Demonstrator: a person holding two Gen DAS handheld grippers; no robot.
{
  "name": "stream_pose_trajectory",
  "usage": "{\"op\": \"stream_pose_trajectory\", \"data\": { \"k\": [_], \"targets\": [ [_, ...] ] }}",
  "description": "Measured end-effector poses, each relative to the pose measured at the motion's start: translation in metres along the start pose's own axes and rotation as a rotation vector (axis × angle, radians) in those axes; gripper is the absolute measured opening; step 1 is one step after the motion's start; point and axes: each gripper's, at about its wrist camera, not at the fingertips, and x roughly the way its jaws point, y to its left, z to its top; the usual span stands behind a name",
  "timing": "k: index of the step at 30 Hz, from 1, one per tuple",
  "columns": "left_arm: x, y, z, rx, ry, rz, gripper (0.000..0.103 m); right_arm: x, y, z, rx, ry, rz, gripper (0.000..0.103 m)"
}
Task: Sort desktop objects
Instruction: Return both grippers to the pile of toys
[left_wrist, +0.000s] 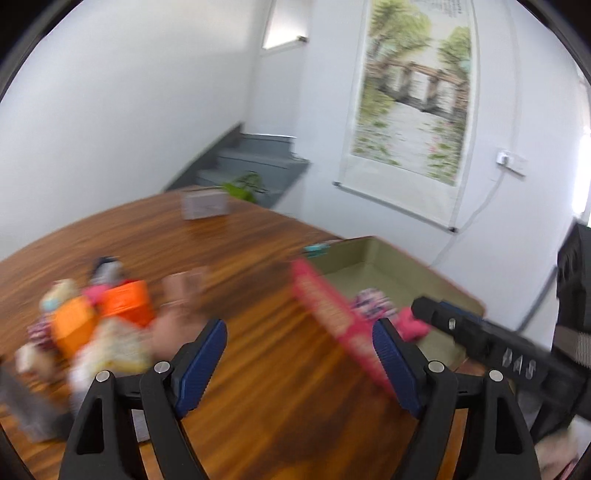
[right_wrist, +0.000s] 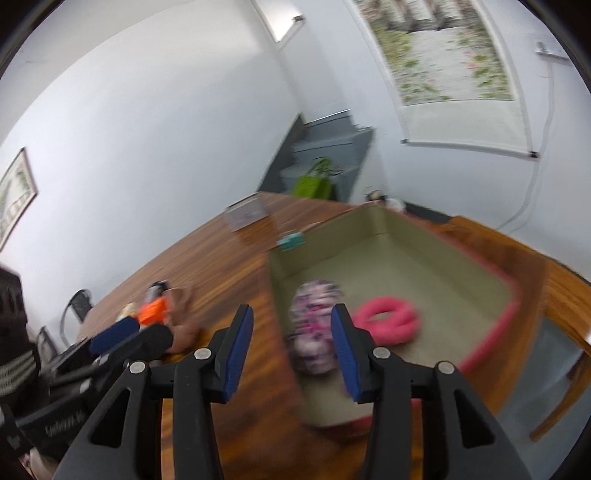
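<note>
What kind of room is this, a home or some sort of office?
Most likely a room in a home. A hanging scroll painting decorates the white wall, grey stairs climb in the corner, and a large wooden table holds a box and small clutter.

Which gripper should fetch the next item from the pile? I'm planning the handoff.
Left. The left gripper is open, empty, nearest the pile; the right gripper hangs open over the box.
</note>
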Motion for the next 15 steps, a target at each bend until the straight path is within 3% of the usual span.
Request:
{"op": "stream_pose_trajectory", "data": {
  "k": [4, 9, 15],
  "targets": [
    [-0.041, 0.047, -0.024, -0.045, -0.016, 0.127, 0.083, 0.02, 0.049, -0.015, -0.029, 0.052, 0.097, 0.055],
    [-0.089, 0.103, -0.053, -0.134, -0.049, 0.264, 0.083, 0.044, 0.11, -0.034, -0.066, 0.118, 0.215, 0.07],
    [-0.129, 0.16, -0.087, -0.259, -0.092, 0.364, 0.083, 0.049, 0.148, -0.053, -0.118, 0.168, 0.231, 0.075]
  ]
}}
